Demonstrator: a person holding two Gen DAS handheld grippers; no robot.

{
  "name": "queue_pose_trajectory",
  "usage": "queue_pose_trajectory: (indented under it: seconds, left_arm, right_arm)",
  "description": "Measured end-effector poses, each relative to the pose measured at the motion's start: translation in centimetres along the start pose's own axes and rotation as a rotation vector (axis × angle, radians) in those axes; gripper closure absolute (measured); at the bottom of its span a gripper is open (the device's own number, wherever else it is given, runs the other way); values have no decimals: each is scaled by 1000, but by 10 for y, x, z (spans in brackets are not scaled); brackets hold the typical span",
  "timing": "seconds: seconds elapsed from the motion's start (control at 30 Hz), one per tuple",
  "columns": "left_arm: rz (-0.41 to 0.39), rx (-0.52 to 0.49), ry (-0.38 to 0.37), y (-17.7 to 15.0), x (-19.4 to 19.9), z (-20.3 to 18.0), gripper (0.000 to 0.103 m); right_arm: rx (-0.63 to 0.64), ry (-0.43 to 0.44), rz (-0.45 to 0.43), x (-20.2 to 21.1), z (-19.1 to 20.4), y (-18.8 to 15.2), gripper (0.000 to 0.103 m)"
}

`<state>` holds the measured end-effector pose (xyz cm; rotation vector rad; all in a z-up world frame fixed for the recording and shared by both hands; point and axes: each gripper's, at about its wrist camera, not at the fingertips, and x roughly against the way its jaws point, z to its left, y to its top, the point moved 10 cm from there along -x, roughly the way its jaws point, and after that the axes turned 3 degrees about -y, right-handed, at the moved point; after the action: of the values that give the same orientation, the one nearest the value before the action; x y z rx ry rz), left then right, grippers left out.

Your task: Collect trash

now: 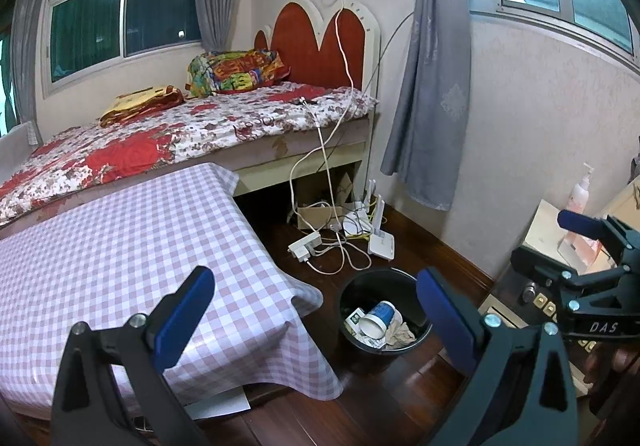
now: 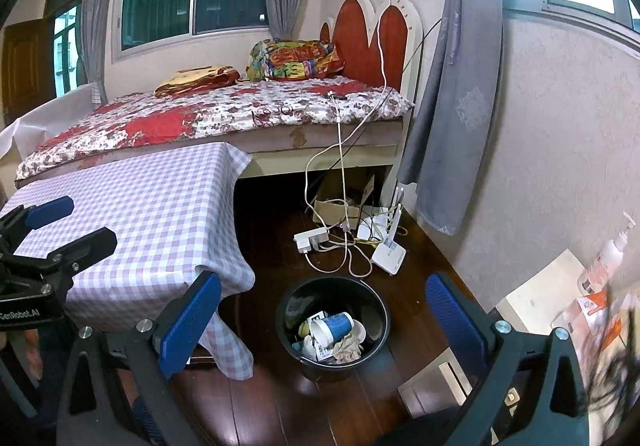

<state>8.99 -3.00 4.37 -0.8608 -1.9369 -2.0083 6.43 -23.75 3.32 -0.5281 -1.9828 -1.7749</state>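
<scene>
Paper cup [image 2: 334,327] sideways, mouth seemingly leftward

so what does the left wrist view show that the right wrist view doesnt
Only the left wrist view shows the right tool off to its right, in front of a cabinet, and white paper poking out under the tablecloth.

Only the right wrist view shows the left tool over the checked table, a brown door at far left, and a yellow scrap inside the bin.

Both show the black bin on the wood floor holding a blue paper cup and crumpled paper, the bed, the power strip and router, and open, empty tools.
</scene>
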Motion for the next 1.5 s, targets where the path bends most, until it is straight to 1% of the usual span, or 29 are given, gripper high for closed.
queue_pose_trajectory:
  seconds: [0.3,1.5]
  left_arm:
    - [9,18,-4,-1,-2,-3,1]
    - [6,10,-11,-7,-2,-3,1]
  right_arm:
    - [6,2,0,0,2,0,0]
    - [16,0,6,1,4,1,0]
